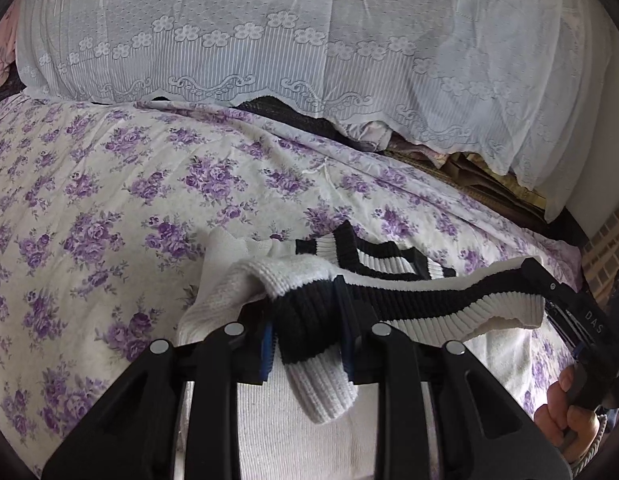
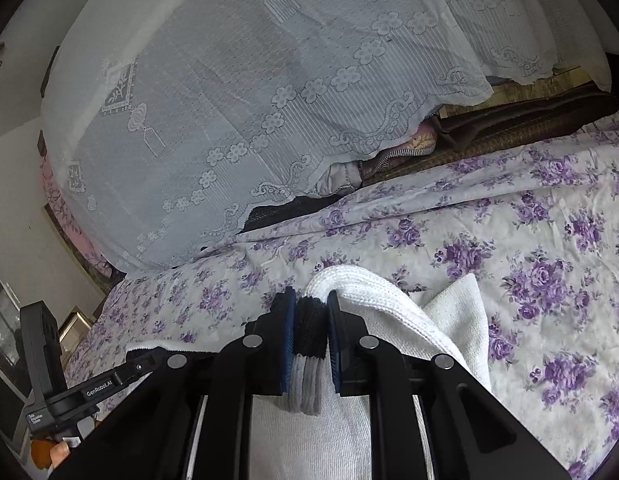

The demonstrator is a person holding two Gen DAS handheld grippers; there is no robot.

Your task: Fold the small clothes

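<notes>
A small white knit garment with a black-and-white striped ribbed hem (image 1: pixel 413 304) hangs stretched between my two grippers above a bed. My left gripper (image 1: pixel 307 344) is shut on the striped hem, with the black band between its blue pads. My right gripper (image 2: pixel 309 332) is shut on bunched black and white layers of the same garment (image 2: pixel 389 304). The right gripper also shows at the right edge of the left wrist view (image 1: pixel 557 292), clamped on the far end of the hem. The left gripper's body shows at the left of the right wrist view (image 2: pixel 121 372). The white body of the garment hangs below both.
The bed carries a white sheet with purple roses (image 1: pixel 109 200). A white lace cover (image 1: pixel 309 40) drapes a tall pile behind it, with dark and brown folded fabrics (image 2: pixel 509 120) showing under its edge. A wall and furniture stand at the far left (image 2: pixel 13 240).
</notes>
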